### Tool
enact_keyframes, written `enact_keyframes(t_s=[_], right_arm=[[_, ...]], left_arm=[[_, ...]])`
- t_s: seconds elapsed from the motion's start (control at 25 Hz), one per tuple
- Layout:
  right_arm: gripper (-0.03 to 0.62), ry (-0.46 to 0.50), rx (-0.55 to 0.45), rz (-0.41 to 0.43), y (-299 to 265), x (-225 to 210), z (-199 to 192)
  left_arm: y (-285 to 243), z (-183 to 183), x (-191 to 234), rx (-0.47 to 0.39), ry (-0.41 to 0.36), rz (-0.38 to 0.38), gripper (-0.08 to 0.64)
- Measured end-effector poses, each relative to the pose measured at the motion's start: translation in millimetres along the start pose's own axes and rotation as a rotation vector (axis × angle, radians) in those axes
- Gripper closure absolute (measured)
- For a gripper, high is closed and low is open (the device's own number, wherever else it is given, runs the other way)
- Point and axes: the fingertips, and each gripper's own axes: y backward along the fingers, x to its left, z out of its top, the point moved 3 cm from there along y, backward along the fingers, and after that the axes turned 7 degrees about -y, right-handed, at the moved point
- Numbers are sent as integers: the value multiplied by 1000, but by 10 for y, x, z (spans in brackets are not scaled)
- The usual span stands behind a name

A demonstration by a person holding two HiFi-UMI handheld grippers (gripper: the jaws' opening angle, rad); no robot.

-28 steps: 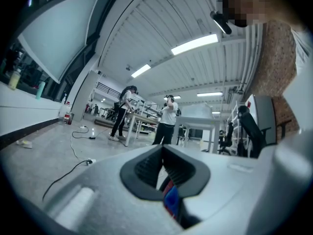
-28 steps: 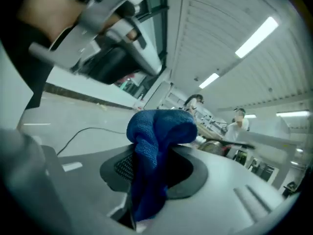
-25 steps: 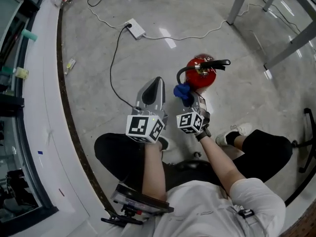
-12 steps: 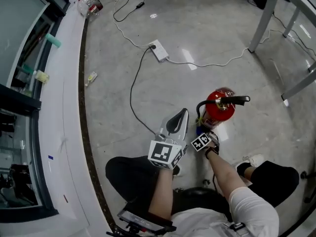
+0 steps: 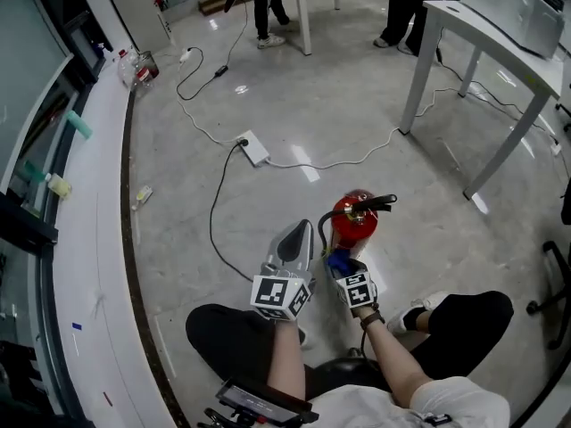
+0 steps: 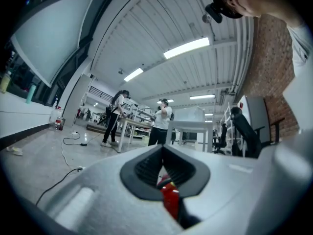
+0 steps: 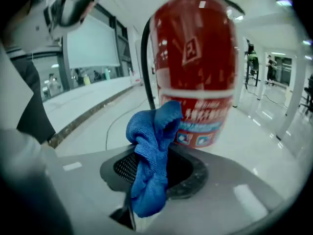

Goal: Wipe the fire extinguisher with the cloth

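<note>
- The fire extinguisher is seen upright on the glossy grey floor, just ahead of the seated person's knees.
- A blue cloth is clamped in the right gripper and held close to the cylinder's lower label; contact cannot be told.
- The left gripper is held with jaws closed together and empty, just left of the extinguisher.
- A power strip with a white cable is laid on the floor. A white table is placed beyond, and a white ledge runs along the windows.

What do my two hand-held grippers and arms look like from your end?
The left hand-held gripper and the right hand-held gripper are pale grey wedge shells with black ribbed pads; each carries a white cube of black square markers. Short white sleeve; forearms uncovered.
</note>
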Motion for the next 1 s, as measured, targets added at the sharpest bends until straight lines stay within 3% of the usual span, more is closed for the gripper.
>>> enact_keyframes(t_s=[0.08, 0.24, 0.44, 0.52, 0.64, 0.76, 0.88, 1.0], right_arm=[[463, -19, -120, 14, 392, 67, 299], [457, 170, -389, -8, 1044, 219, 909], [457, 298, -671, -40, 1729, 353, 1765], [457, 374, -662, -80, 1736, 348, 1967], [457, 491, -528, -127, 1476, 308, 1989], [459, 557, -479, -66, 1211, 391, 1749], [462, 568, -442, -5, 996, 530, 1395], [462, 488, -262, -41, 547, 364, 839]], left_arm=[[34, 79, -70, -15, 0, -9, 561], [82, 162, -181, -34, -4, -19, 561], [111, 118, -278, -59, -15, -35, 561], [126, 141, -298, -61, -19, -33, 561], [152, 192, -316, -64, -23, -29, 561], [186, 172, -290, -62, -32, -9, 561], [202, 121, -252, -49, -34, 8, 561], [207, 19, -214, -29, -27, 20, 561]])
